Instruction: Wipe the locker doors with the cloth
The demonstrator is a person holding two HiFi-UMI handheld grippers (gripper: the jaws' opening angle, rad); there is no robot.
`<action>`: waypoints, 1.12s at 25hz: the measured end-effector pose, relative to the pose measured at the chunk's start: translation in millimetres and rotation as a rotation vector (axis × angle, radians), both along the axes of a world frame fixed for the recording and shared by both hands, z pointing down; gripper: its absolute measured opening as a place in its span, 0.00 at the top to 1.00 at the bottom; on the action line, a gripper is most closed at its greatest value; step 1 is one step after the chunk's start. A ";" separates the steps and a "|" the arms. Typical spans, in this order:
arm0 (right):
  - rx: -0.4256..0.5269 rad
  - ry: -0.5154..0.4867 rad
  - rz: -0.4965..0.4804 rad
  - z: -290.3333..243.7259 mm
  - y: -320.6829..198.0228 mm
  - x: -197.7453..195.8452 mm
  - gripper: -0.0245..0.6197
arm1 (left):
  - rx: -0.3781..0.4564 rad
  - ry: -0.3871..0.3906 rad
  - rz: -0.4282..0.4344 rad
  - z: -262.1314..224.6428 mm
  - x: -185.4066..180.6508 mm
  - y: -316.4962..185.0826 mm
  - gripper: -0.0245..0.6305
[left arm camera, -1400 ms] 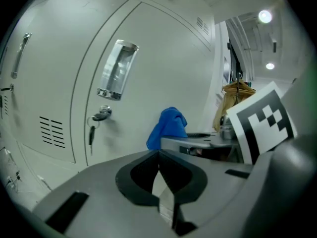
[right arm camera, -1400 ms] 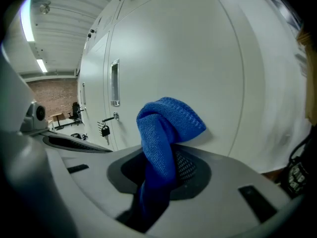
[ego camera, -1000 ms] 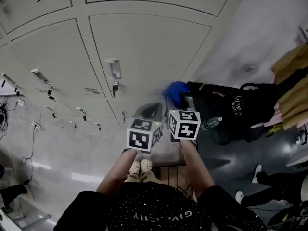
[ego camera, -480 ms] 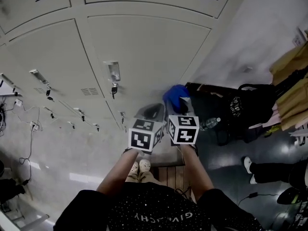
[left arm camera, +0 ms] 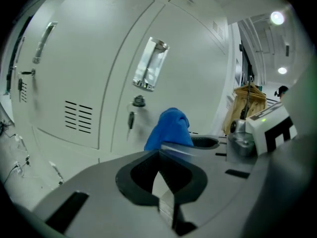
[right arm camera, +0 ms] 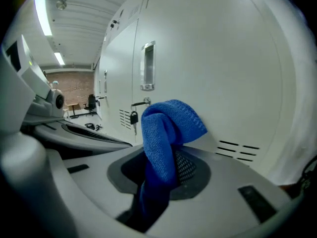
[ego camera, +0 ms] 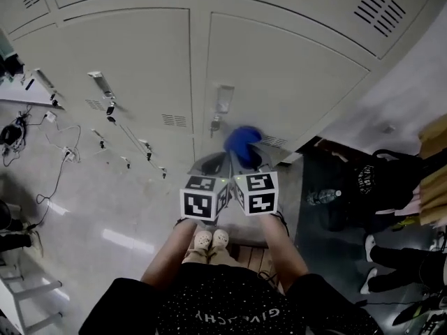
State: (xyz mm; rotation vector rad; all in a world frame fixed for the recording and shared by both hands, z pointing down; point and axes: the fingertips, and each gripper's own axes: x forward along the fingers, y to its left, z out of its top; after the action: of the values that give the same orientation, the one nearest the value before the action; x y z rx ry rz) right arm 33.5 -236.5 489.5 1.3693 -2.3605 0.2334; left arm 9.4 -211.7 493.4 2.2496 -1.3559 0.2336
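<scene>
Left gripper (left arm camera: 159, 155): jaws closed tip to tip, nothing between them; held low in front of the lockers, just beside the right gripper.
Right gripper (right arm camera: 168, 168): jaws clamped on the cloth; its marker cube sits against the left gripper's cube in the head view.
Cloth (right arm camera: 166, 128): blue, bunched, its folded top standing up above the jaws and one end hanging down between them; raised in front of a locker door (ego camera: 279, 68), just below and right of the lock. Contact with the door cannot be told.
Locker doors: pale grey, several in rows, each with vent slots (ego camera: 174, 120) low down.
Handle plate (ego camera: 224, 98): metal, upright on the door above the lock.
Key (right arm camera: 133, 117): hangs from the lock, just left of the cloth in the right gripper view.
Bags (ego camera: 377, 180): dark, on the floor to the right of the lockers.
Bottle (ego camera: 323, 197): lying beside the bags.
Cables (ego camera: 56, 173): trailing over the pale floor, left.
</scene>
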 end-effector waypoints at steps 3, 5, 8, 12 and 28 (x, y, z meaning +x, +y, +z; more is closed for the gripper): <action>-0.009 0.006 -0.074 4.3 0.0 -33.5 0.82 | -0.012 -0.011 -0.068 4.5 -33.2 3.2 0.95; -0.020 0.008 -0.112 8.2 -0.4 -52.9 0.82 | -0.019 -0.014 -0.109 7.8 -52.3 5.2 0.95; -0.030 0.014 -0.152 13.7 -2.0 -75.7 0.82 | -0.029 -0.018 -0.158 11.7 -74.8 7.5 0.95; -0.037 0.021 -0.163 18.6 -9.7 -93.4 0.82 | -0.034 -0.025 -0.201 13.6 -94.6 9.7 0.95; -0.010 -0.006 -0.087 11.1 -39.2 -74.9 0.82 | -0.031 -0.038 -0.192 11.0 -82.2 5.5 0.95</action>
State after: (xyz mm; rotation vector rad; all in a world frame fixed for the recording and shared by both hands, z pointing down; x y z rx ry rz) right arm -41.4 -275.7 500.6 1.2596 -2.4140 0.2242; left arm -72.8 -206.2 504.4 2.0823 -1.5660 0.2305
